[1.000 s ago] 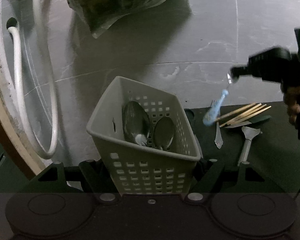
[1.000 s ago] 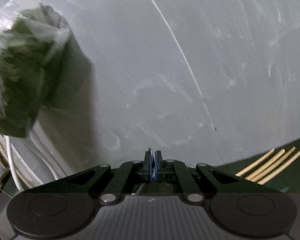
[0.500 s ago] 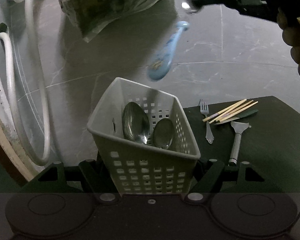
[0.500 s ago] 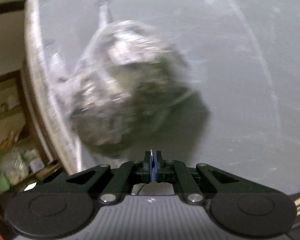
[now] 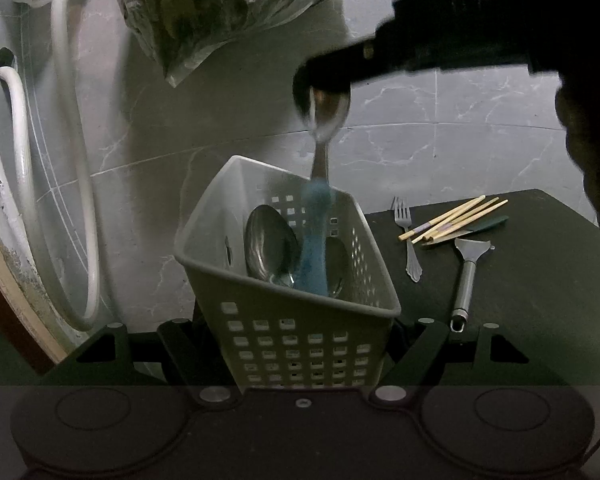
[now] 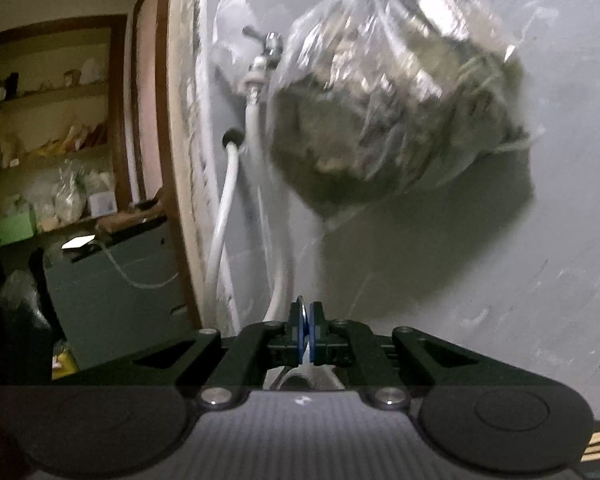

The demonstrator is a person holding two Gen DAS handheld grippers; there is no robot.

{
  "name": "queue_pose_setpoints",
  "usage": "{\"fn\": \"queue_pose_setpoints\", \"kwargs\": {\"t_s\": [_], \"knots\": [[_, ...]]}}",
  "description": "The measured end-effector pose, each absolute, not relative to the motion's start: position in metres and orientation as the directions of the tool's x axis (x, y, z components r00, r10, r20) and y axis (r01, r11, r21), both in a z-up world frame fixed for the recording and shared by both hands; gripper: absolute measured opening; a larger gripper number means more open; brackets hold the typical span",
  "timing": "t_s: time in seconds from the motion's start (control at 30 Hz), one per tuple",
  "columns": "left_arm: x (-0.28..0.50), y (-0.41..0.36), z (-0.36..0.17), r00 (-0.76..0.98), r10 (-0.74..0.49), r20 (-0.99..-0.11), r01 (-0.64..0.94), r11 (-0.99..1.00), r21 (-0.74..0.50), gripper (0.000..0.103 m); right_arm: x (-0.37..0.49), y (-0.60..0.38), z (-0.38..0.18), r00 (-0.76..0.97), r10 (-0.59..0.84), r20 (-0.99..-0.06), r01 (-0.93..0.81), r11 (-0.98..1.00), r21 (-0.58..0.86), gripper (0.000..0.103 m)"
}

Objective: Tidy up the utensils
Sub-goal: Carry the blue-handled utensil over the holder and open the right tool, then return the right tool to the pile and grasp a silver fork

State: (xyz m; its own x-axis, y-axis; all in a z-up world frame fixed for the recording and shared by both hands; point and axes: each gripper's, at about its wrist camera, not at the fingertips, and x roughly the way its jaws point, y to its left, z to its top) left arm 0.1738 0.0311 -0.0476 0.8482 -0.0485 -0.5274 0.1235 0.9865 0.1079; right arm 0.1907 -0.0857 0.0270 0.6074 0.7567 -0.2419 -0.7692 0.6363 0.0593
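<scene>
The right gripper (image 6: 305,330) has its jaws pressed together on the bowl of a blue-handled spoon (image 5: 315,236); in the right wrist view only a thin metal edge shows between the blue pads (image 6: 299,332). In the left wrist view the same gripper reaches in from 2 o'clock, the spoon hanging handle-down from its tip, the blurred blue handle already inside the grey perforated basket (image 5: 300,312).

The left gripper (image 5: 300,344) clamps that basket between its jaws, one finger against each side wall, the basket tilted with its open mouth towards 12 o'clock. Two metal spoons (image 5: 270,246) stand in it, bowls up, on either side of the blue handle.

At 3 o'clock of the basket, on the dark desk (image 5: 540,300), lie a fork (image 5: 409,248), a bundle of wooden chopsticks (image 5: 454,220) and a metal peeler (image 5: 466,276), all well apart from either gripper.

Beyond, at 12 o'clock, a clear plastic bag (image 6: 392,92) hangs on the grey wall, with a white hose (image 5: 20,128) at 9 o'clock
</scene>
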Motion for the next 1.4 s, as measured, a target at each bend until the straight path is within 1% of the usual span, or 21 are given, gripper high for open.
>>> {"fn": "queue_pose_setpoints", "kwargs": {"t_s": [0.13, 0.3, 0.4, 0.47, 0.5, 0.53, 0.6, 0.67, 0.73, 0.77, 0.83, 0.87, 0.93, 1.03, 1.1, 1.27, 1.4], "knots": [[0.174, 0.032, -0.048, 0.848, -0.049, -0.527, 0.124, 0.986, 0.108, 0.078, 0.189, -0.083, 0.016, 0.593, 0.755, -0.279, -0.775, 0.629, 0.054, 0.004], [0.174, 0.031, -0.048, 0.848, -0.046, -0.528, 0.121, 0.987, 0.109, 0.078, 0.191, -0.08, 0.01, 0.585, 0.752, -0.303, -0.781, 0.623, 0.039, 0.004], [0.174, 0.03, -0.048, 0.847, -0.041, -0.53, 0.116, 0.987, 0.109, 0.078, 0.193, -0.078, 0.007, 0.575, 0.753, -0.32, -0.787, 0.616, 0.037, 0.006], [0.174, 0.03, -0.047, 0.846, -0.038, -0.532, 0.113, 0.988, 0.109, 0.078, 0.195, -0.078, 0.006, 0.567, 0.756, -0.328, -0.791, 0.611, 0.04, 0.009], [0.175, 0.029, -0.047, 0.844, -0.036, -0.535, 0.112, 0.988, 0.11, 0.078, 0.195, -0.078, 0.006, 0.564, 0.759, -0.326, -0.794, 0.607, 0.04, 0.015], [0.175, 0.029, -0.047, 0.844, -0.031, -0.535, 0.107, 0.988, 0.112, 0.078, 0.196, -0.079, 0.007, 0.562, 0.761, -0.324, -0.796, 0.604, 0.04, 0.026], [0.175, 0.028, -0.047, 0.843, -0.026, -0.537, 0.102, 0.988, 0.112, 0.078, 0.197, -0.083, 0.008, 0.565, 0.764, -0.312, -0.794, 0.606, 0.044, 0.039], [0.175, 0.027, -0.046, 0.842, -0.02, -0.539, 0.096, 0.989, 0.113, 0.078, 0.199, -0.092, 0.011, 0.579, 0.764, -0.285, -0.785, 0.617, 0.06, 0.045], [0.175, 0.027, -0.046, 0.842, -0.012, -0.54, 0.087, 0.99, 0.113, 0.078, 0.203, -0.102, 0.015, 0.606, 0.752, -0.261, -0.764, 0.641, 0.074, 0.057], [0.175, 0.026, -0.046, 0.841, -0.008, -0.541, 0.082, 0.99, 0.113, 0.078, 0.205, -0.108, 0.017, 0.622, 0.741, -0.253, -0.751, 0.656, 0.077, 0.061], [0.174, 0.026, -0.046, 0.839, 0.003, -0.543, 0.07, 0.991, 0.113, 0.078, 0.21, -0.121, 0.019, 0.658, 0.712, -0.243, -0.718, 0.691, 0.08, 0.076], [0.174, 0.026, -0.046, 0.839, 0.008, -0.544, 0.065, 0.991, 0.114, 0.078, 0.213, -0.128, 0.019, 0.677, 0.695, -0.24, -0.699, 0.71, 0.083, 0.08], [0.174, 0.026, -0.045, 0.837, 0.02, -0.547, 0.052, 0.992, 0.116, 0.078, 0.219, -0.143, 0.017, 0.709, 0.661, -0.244, -0.661, 0.744, 0.093, 0.091], [0.176, 0.026, -0.044, 0.833, 0.037, -0.553, 0.033, 0.993, 0.117, 0.078, 0.228, -0.163, 0.01, 0.753, 0.601, -0.268, -0.596, 0.796, 0.107, 0.099], [0.177, 0.025, -0.043, 0.829, 0.049, -0.557, 0.021, 0.993, 0.12, 0.078, 0.232, -0.177, 0.002, 0.777, 0.558, -0.293, -0.549, 0.827, 0.118, 0.101], [0.183, 0.021, -0.041, 0.817, 0.089, -0.57, -0.016, 0.991, 0.132, 0.079, 0.244, -0.208, -0.026, 0.795, 0.466, -0.389, -0.442, 0.884, 0.154, 0.102], [0.188, 0.016, -0.041, 0.807, 0.125, -0.578, -0.052, 0.989, 0.141, 0.079, 0.252, -0.226, -0.05, 0.773, 0.449, -0.448, -0.411, 0.893, 0.184, 0.102]]}}
